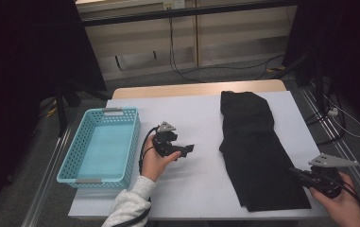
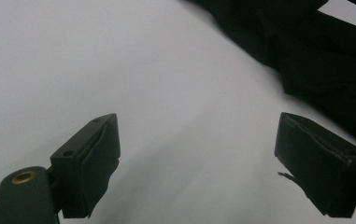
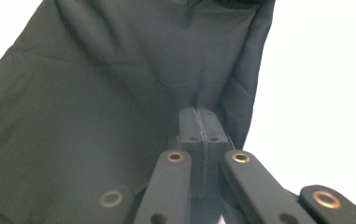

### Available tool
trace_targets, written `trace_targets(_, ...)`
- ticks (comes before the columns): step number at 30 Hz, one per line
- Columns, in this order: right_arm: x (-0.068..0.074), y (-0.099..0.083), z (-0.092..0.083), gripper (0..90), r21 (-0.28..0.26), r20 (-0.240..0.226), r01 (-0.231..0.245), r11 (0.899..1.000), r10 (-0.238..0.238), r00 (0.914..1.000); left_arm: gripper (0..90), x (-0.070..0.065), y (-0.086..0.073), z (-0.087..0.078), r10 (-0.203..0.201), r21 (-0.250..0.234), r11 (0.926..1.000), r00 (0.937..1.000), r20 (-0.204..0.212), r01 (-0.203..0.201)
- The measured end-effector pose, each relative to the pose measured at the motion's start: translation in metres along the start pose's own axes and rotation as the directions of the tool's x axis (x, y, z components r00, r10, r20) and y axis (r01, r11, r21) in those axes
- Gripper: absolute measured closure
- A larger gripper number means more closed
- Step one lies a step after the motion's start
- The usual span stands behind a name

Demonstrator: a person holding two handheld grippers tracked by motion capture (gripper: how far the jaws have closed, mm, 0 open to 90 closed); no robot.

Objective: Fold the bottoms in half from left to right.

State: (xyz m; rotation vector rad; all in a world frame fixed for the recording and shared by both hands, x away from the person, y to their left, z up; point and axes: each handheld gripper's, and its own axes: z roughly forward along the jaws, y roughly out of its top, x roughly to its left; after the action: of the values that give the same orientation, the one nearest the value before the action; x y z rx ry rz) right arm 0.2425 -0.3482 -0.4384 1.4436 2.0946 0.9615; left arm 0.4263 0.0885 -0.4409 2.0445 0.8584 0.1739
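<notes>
A long black cloth lies flat along the right half of the white-covered table. My right gripper is at the cloth's near right edge; in the right gripper view its jaws are pressed together with a fold of the cloth pinched at their tips. My left gripper rests low over the bare middle of the table and points toward the cloth. In the left gripper view its jaws stand wide apart with nothing between them, and the cloth lies ahead at the upper right.
A light blue perforated basket with nothing in it stands at the table's left side, just left of my left hand. Beyond the far edge are the floor, cables and dark stands.
</notes>
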Motion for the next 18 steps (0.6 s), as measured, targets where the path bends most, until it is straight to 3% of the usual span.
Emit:
trace_targets(11,-0.010,-0.013,-0.003,90.0,0.048,0.023,-0.028,0.998,0.026,0.9994,14.3,-0.001,0.000,0.002,0.002,0.009,1.0000,1.0000,0.001,-0.002)
trace_targets(16,-0.009,-0.009,-0.001,77.2,0.015,0.041,-0.041,0.999,0.040,0.9984,14.3,0.000,-0.001,0.003,0.005,0.016,0.9999,1.0000,-0.002,-0.005)
trace_targets(18,-0.010,-0.006,0.001,76.3,0.006,0.048,-0.046,0.999,0.045,0.9978,14.3,-0.001,-0.001,0.003,0.006,0.018,0.9998,1.0000,-0.002,-0.006)
